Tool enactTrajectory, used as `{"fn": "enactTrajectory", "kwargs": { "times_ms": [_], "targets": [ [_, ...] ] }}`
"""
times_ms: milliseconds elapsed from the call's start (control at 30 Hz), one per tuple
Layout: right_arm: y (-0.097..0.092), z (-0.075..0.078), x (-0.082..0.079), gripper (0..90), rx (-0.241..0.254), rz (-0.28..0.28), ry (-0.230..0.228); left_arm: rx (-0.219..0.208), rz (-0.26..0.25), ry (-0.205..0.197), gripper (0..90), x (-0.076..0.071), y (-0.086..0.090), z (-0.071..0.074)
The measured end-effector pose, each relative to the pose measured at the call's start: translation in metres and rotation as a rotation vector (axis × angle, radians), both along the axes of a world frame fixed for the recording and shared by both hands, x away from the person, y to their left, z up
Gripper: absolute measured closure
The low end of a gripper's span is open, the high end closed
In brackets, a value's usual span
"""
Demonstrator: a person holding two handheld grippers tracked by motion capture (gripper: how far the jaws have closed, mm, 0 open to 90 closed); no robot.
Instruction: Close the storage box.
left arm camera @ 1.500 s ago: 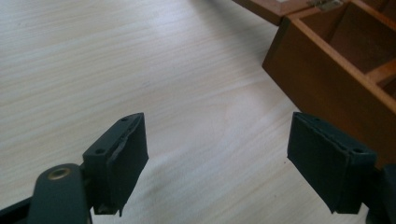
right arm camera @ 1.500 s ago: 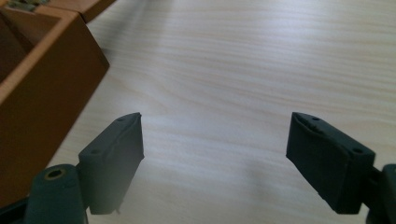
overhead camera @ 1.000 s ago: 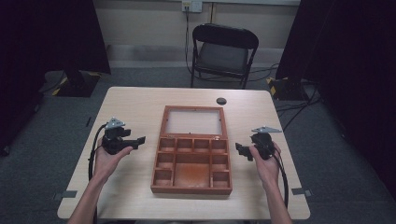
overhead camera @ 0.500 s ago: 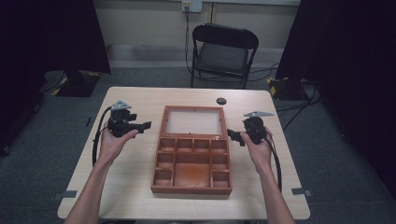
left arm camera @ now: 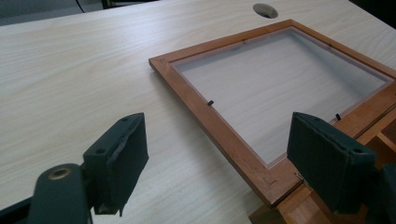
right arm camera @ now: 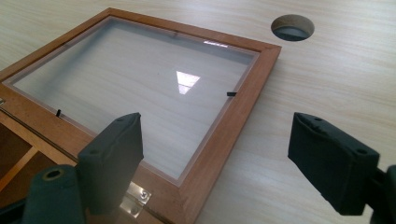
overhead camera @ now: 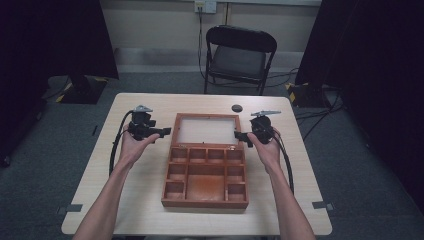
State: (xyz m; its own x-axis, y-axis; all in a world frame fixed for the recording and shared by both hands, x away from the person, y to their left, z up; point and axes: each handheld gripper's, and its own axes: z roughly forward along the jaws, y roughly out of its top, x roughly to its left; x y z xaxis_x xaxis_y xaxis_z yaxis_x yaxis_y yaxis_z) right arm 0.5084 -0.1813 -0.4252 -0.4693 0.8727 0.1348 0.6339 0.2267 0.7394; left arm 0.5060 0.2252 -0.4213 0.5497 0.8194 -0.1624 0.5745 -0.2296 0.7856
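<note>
Both your grippers, left gripper [overhead camera: 162, 131] and right gripper [overhead camera: 239, 135], hang spread, flanking the flat-open lid [overhead camera: 207, 129] at 9 and 3 o'clock. Nothing gripped; closing the wooden box [overhead camera: 206, 177] looks all ahead.

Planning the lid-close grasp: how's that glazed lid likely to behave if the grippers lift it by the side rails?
The lid is a wooden frame around a clear pane, so probably stiff, not floppy. The pane reflects light, so likely slick and perhaps fragile; grip the wood. A metal hinge joins it to the box, so it should swing rather than lift free.

Box tray [left arm camera: 383, 140] cut off by frame edge in both gripper views.
</note>
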Motion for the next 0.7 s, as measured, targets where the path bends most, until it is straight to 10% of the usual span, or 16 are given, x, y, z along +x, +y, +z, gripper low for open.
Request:
{"fn": "enactTrajectory", "kwargs": {
  "times_ms": [433, 700],
  "targets": [
    [0.011, -0.026, 0.012, 17.5, -0.041, -0.003, 0.077, -0.027, -0.005, 0.128, 22.0, 0.017, -0.017, -0.038],
    [0.011, -0.040, 0.018, 14.7, 0.037, -0.008, 0.119, -0.011, -0.029, 0.143, 25.3, 0.019, -0.029, -0.042]
  ]
}}
